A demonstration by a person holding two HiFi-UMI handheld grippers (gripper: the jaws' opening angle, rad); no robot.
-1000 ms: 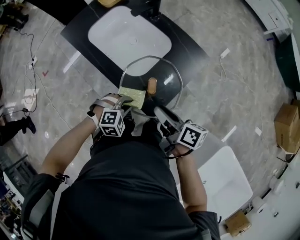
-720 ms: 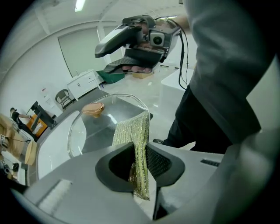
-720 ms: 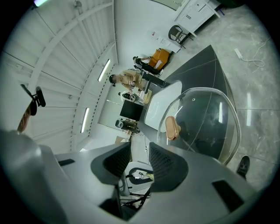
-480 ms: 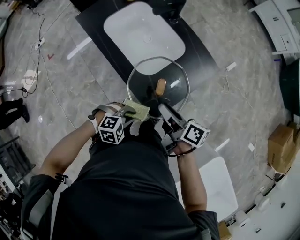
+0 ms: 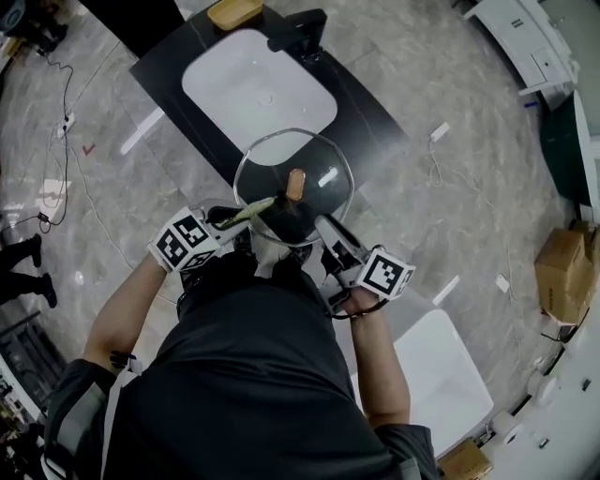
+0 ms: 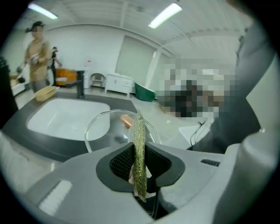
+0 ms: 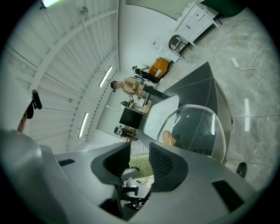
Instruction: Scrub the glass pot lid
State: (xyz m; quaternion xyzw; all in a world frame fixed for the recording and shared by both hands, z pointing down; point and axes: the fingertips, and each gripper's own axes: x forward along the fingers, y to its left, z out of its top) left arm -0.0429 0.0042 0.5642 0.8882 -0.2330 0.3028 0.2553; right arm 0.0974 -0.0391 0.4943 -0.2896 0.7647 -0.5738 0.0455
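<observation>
On the far left side of the marble floor (image 5: 84, 202), loose cables trail beside a black counter (image 5: 155, 67) holding a white sink (image 5: 216, 75), with a dark faucet (image 5: 300, 28) at its far edge. Nearer, the left gripper (image 5: 230, 216) carries its marker cube (image 5: 183, 242) turned upward. In the left gripper view its jaws are clamped on a thin green scouring pad (image 6: 139, 144), which stands edge-on between them and pokes out past the tips. From the head view the pad (image 5: 251, 208) reaches the near left rim of the glass pot lid (image 5: 323, 164); whether it presses on the glass cannot be told.

The lid sits in the middle, overlapping the counter's near edge, with the floor showing through it. Its tan knob (image 5: 295, 183) is at the centre, and the same knob (image 6: 127, 120) appears just beyond the pad in the left gripper view.

Right of the lid, the right gripper (image 5: 326, 230) points at the lid's near right rim, its marker cube (image 5: 386, 272) toward the person. In the right gripper view the jaws of the right gripper (image 7: 140, 159) stand a little apart with a gap between them, through which the green pad (image 7: 142, 164) shows. The lid (image 7: 199, 127) rises beyond the right-hand jaw; contact with the rim cannot be told.

Far right, a cardboard box (image 5: 567, 253) rests on the floor.
</observation>
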